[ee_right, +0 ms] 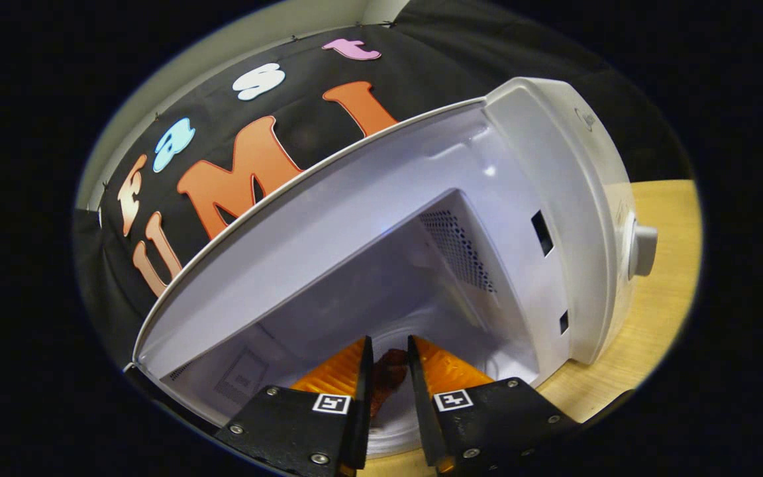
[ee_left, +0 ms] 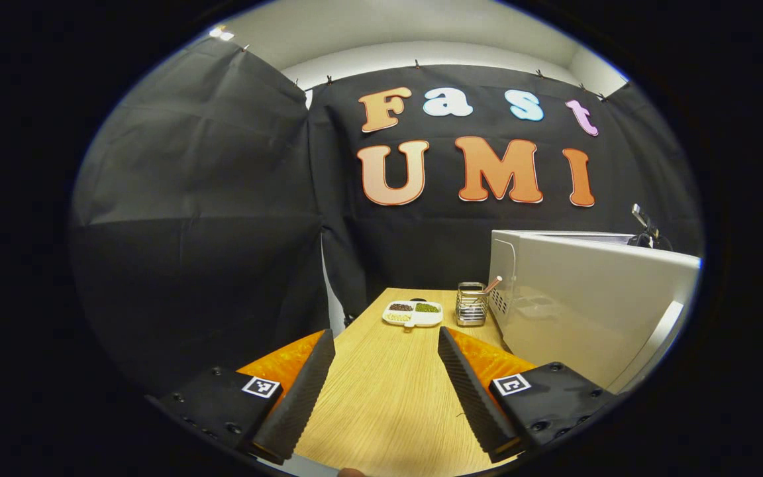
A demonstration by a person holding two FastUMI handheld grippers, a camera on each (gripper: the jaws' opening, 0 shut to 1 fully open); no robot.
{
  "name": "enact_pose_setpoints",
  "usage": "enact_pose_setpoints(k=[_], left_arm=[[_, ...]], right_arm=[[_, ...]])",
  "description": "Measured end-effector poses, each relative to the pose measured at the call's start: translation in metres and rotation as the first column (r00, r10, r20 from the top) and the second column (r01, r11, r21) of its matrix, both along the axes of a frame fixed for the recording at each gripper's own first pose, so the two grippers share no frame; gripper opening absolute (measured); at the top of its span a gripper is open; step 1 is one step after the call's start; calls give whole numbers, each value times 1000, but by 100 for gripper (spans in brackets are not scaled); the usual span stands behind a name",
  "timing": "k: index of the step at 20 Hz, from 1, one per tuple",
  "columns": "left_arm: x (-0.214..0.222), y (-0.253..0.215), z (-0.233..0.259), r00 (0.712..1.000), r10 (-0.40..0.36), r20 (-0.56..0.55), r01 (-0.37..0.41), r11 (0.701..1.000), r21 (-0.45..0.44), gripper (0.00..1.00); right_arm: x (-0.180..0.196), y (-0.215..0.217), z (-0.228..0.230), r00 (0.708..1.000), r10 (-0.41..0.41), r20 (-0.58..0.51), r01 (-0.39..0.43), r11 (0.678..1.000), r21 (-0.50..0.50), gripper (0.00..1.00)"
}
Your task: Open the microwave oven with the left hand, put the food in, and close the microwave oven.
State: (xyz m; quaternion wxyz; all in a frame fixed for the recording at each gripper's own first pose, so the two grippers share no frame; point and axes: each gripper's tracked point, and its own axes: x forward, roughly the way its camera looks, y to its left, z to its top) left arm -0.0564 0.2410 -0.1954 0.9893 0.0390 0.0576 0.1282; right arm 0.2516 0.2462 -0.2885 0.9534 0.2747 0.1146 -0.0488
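Wood-grain tabletop [ee_left: 388,397] runs toward the black cloth wall. Nearest, the left tongs [ee_left: 387,344] stand wide apart, holding nothing. Beyond lie one divided dish [ee_left: 412,314] with three fillings and one wire holder [ee_left: 471,305], just beside the one white microwave [ee_left: 587,298] near the far edge. Right tongs [ee_right: 387,358] are clamped on one dark piece of food [ee_right: 387,377] inside the open oven, above its turntable [ee_right: 395,430].

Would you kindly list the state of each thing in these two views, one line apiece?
Microwave oven: door open, cavity exposed.
Food: held between the right tongs, at the cavity's mouth.
Right tongs: shut on the food.
Left tongs: open, holding nothing, above the table.
Divided dish: resting on the table, filled.
Wire holder: upright beside the microwave.
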Motion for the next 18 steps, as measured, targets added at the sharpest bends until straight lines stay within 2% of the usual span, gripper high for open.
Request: enact_pose_setpoints(k=[1, 2, 3, 4, 5, 6, 7, 9, 10, 11, 12, 13, 14, 17, 18], left_arm=[[-2, 1, 1, 1000, 7, 2, -7, 1000, 7, 96], [-4, 1, 2, 1000, 10, 5, -10, 1000, 9, 100], [-5, -1, 3, 1000, 11, 7, -11, 1000, 7, 96], [-7, -2, 4, 1000, 12, 9, -12, 1000, 2, 100], [-8, -4, 4, 1000, 11, 10, -11, 1000, -4, 100], [-9, -8, 4, 1000, 6, 11, -6, 1000, -9, 96], [-11, -13, 6, 1000, -2, 14, 2, 1000, -9, 100], [-14, -20, 11, 1000, -12, 22, 12, 1000, 7, 100], [-18, -23, 14, 999, -15, 29, 15, 1000, 13, 96], [-21, -26, 17, 999, -19, 36, 18, 1000, 11, 96], [-23, -30, 18, 999, -25, 40, 25, 1000, 5, 100], [-25, -34, 18, 999, -32, 43, 32, 999, -1, 95], [-27, -37, 19, 998, -38, 45, 38, 999, -5, 100], [-31, -47, 25, 996, -59, 60, 59, 998, -7, 100], [-29, -51, 25, 996, -69, 64, 70, 998, -10, 95]], right_arm=[[1, -1, 2, 1000, 10, 3, -10, 1000, -27, 35], [-1, 0, 4, 1000, 25, 1, -25, 998, -59, 46], [-7, 2, 7, 999, 43, 1, -43, 995, -93, 56], [-13, 2, 11, 998, 61, 12, -59, 990, -125, 74], [-16, -1, 17, 997, 74, 26, -69, 985, -156, 83], [-22, -4, 23, 996, 82, 39, -74, 980, -183, 94], [-28, -6, 32, 994, 96, 54, -84, 976, -202, 94], [-45, -10, 46, 989, 129, 69, -110, 967, -229, 94], [-52, -12, 52, 987, 143, 70, -122, 962, -244, 94], [-61, -13, 58, 985, 158, 72, -134, 955, -264, 94], [-69, -16, 64, 983, 170, 74, -142, 947, -287, 94], [-78, -21, 71, 980, 183, 73, -152, 939, -309, 94], [-88, -24, 77, 978, 196, 71, -163, 930, -328, 94], [-118, -46, 98, 973, 217, 79, -176, 917, -357, 94], [-127, -54, 106, 972, 219, 84, -175, 916, -360, 94]])
